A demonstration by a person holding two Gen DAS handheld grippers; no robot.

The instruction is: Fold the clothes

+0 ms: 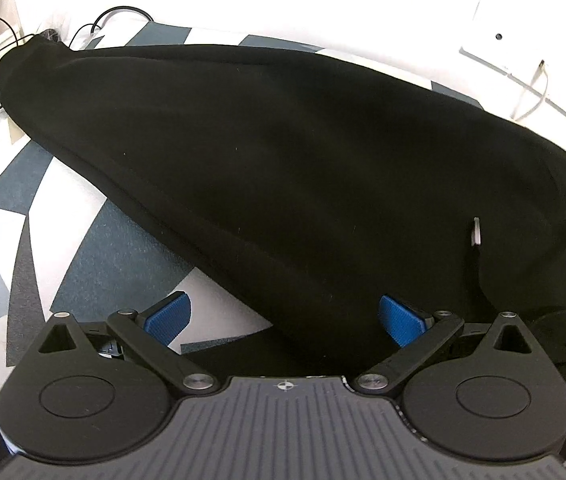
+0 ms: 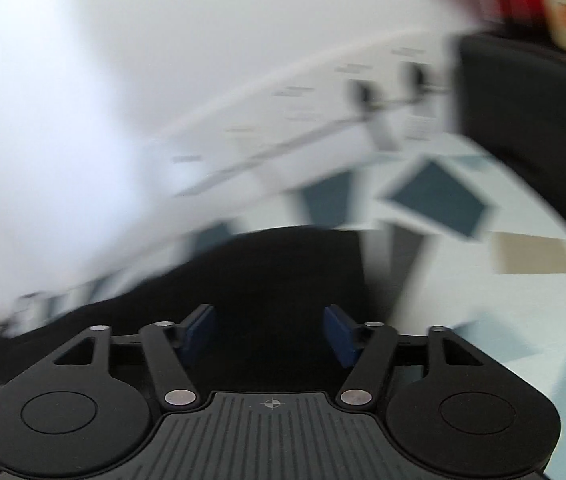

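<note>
A black garment (image 1: 283,160) lies spread over a white, grey-blue and black patterned surface (image 1: 95,248), narrowing toward the far left. A small white tag (image 1: 476,232) shows near its right side. My left gripper (image 1: 285,316) hovers over the garment's near edge with its blue pads (image 1: 169,314) wide apart and nothing pinched; it is open. In the blurred right wrist view, my right gripper (image 2: 271,332) stands open above a black fold of the garment (image 2: 283,268), its dark blue pads (image 2: 337,330) clear of the cloth.
Black cables (image 1: 3,40) and white boxes lie at the far left. A white wall with sockets and cords (image 1: 531,88) runs along the far side. A dark rounded object (image 2: 523,112) and red and yellow packaging (image 2: 543,0) stand at the upper right.
</note>
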